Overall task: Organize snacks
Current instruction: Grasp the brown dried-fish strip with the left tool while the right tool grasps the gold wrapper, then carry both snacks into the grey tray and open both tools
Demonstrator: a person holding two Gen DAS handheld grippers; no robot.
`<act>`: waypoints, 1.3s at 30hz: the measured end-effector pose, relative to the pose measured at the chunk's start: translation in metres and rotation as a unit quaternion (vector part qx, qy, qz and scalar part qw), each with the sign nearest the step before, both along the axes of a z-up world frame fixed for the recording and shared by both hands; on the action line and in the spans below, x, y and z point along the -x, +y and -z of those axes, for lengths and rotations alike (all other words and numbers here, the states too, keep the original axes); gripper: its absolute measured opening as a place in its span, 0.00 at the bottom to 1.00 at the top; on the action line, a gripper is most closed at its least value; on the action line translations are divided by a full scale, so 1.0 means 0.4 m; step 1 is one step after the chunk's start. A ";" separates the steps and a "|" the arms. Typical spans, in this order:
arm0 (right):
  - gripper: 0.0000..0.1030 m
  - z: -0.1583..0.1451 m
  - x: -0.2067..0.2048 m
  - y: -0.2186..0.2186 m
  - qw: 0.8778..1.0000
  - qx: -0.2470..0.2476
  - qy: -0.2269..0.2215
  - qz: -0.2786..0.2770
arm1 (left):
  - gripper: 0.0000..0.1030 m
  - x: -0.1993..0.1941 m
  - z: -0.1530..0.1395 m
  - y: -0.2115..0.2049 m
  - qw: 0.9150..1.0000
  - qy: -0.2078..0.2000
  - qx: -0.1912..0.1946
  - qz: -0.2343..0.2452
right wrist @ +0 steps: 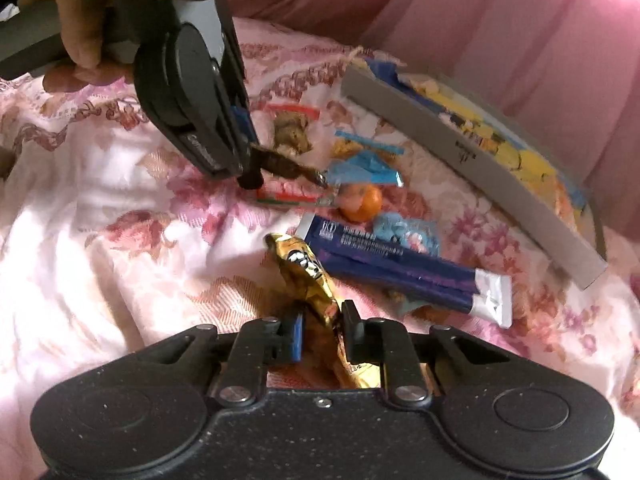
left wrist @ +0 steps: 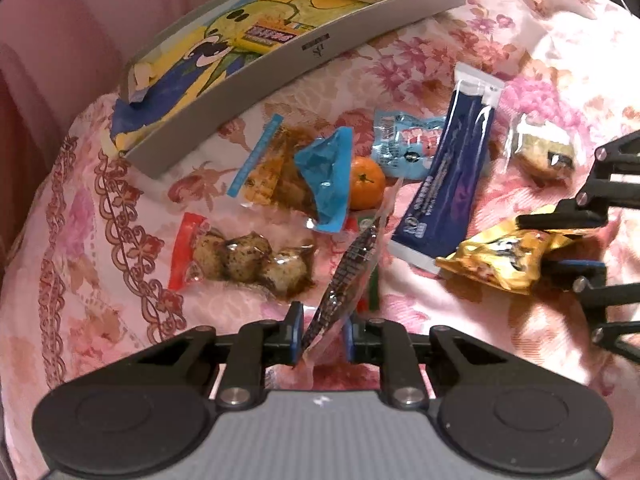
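- Snacks lie scattered on the flowered bedspread; the grey box sits at the far edge with a few packs already inside it.
- Your left tool is closed on a clear packet with a dark snack in it. The packet stands on edge, its long axis running straight out from the tool, lifted off the cloth.
- Your right tool is clamped on the tail of a gold bag, which sticks forward and up between the pads.
- Both loads have the same way to go: the box lies ahead and left of the left tool, ahead and right of the right tool. The left tool looks nearer to it, so I'd judge that packet goes first.
- The box's long wall faces you, so each pack has to clear that wall before you let go.
- Left on the bed: a blue bar, an orange, a blue wrapper, a red-ended pack and a clear-wrapped cake.
- Writing: the box wall carries a small dark logo and the bar has white print, both too blurred to read. The gold bag's lettering may be Latin characters, but I can't make it out.
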State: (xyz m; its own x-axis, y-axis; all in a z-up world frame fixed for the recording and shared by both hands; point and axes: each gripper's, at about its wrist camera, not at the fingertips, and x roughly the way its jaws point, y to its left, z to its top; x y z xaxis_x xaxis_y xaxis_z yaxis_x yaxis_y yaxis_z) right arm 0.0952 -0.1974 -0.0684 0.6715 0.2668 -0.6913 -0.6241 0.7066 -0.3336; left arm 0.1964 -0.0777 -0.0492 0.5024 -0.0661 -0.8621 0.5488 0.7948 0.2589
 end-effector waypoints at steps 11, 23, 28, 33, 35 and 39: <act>0.14 -0.028 0.018 -0.006 0.997 0.001 -0.073 0.015 | 0.06 -0.009 -0.052 0.014 0.992 0.049 0.070 -0.089; 0.13 -0.059 0.018 -0.027 0.990 -0.008 -0.133 0.045 | 0.06 -0.001 -0.113 0.007 0.981 0.019 0.138 -0.137; 0.13 -0.064 0.022 -0.027 0.982 0.014 -0.182 0.048 | 0.06 -0.012 -0.139 -0.006 0.977 -0.009 0.158 -0.145; 0.13 -0.097 -0.015 -0.050 0.968 -0.006 -0.234 0.086 | 0.06 -0.047 -0.180 -0.022 0.969 -0.046 0.184 -0.155; 0.13 -0.114 -0.036 -0.067 0.962 -0.026 -0.252 0.105 | 0.06 -0.067 -0.200 -0.031 0.966 -0.062 0.193 -0.158; 0.13 -0.145 -0.093 -0.096 0.946 -0.068 -0.281 0.143 | 0.06 -0.117 -0.250 -0.057 0.960 -0.105 0.207 -0.158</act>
State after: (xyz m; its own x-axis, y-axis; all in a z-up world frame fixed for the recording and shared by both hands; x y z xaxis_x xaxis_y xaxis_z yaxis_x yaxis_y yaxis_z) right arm 0.1322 -0.2359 -0.0103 0.9813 0.0783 -0.1757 -0.1509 0.8799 -0.4506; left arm 0.2430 -0.1006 0.0508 0.7131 -0.1967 -0.6729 0.2338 0.9716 -0.0362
